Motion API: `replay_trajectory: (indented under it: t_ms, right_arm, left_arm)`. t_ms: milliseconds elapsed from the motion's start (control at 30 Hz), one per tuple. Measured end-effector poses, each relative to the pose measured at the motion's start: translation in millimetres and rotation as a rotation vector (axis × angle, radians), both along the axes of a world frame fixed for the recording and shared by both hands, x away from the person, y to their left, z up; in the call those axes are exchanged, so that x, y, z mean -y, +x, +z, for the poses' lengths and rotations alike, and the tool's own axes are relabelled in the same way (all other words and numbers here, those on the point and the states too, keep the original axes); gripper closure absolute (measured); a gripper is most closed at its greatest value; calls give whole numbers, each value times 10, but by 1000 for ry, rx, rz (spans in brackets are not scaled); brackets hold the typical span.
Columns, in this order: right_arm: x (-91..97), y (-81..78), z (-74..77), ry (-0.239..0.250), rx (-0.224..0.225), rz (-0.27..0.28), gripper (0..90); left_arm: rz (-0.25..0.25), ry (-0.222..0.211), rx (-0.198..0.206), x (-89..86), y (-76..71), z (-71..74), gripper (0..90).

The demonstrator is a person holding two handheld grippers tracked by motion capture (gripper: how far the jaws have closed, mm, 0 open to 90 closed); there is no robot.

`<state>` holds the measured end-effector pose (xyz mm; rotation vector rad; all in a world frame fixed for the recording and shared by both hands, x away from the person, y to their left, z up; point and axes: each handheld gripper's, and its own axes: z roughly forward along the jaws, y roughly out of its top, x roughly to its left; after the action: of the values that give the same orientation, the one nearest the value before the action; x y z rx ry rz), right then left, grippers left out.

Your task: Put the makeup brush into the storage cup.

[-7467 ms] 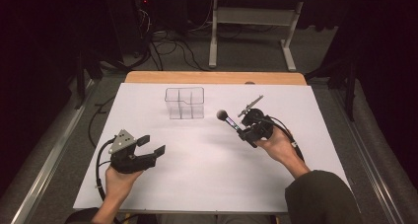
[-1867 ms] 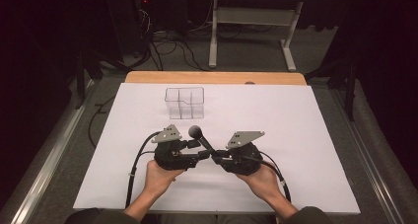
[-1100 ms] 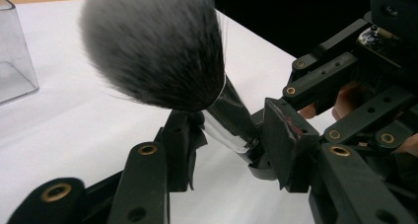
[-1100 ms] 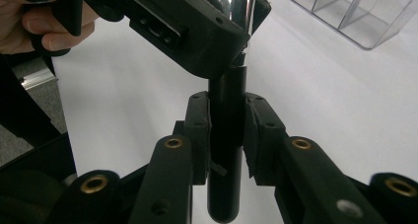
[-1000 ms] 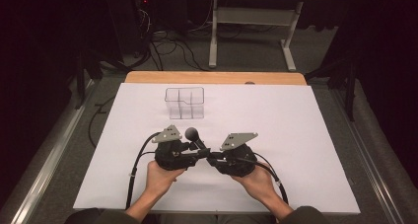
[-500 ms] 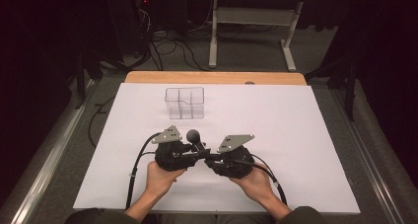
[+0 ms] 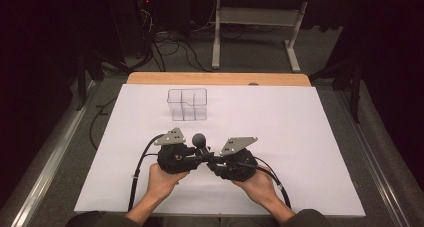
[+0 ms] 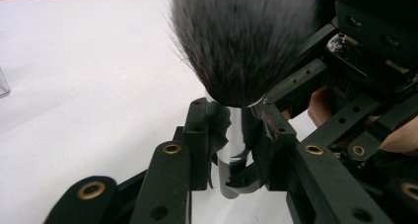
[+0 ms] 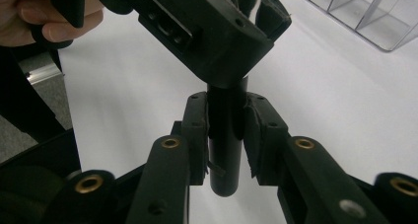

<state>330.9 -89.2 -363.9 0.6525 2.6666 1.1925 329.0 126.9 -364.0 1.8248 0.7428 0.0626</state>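
A makeup brush with a dark fluffy head stands upright between my two grippers at the front middle of the white sheet. My left gripper has just closed and is shut on the brush's silver ferrule, right under the bristles. From the other side my right gripper meets it. Its jaws have just been opening a little, and its pads still lie against the black handle. In the right gripper view the left gripper's body hangs over the handle.
A clear compartmented box stands at the back of the white sheet, also seen as the clear box at upper right. The table's wooden edge runs behind it. Cables trail from both grippers toward the front edge.
Several seconds ago the right gripper held the brush alone at the right, far from the open left gripper. Now both grippers meet on it at the front middle, barely shifted over the last second.
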Motion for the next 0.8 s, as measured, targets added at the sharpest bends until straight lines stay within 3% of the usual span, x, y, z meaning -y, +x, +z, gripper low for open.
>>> replay_trajectory:
  t_ms: [433,600,800]
  right_arm:
    - [125,-8,31,36,11,-10,517]
    - [228,-2,48,56,6,-32,496]
    - [358,19,79,76,24,-59,491]
  left_arm:
    - [10,17,21,-26,-8,25,705]
    - [-13,23,47,-22,-4,14,705]
    - [-11,31,50,-31,-5,14,704]
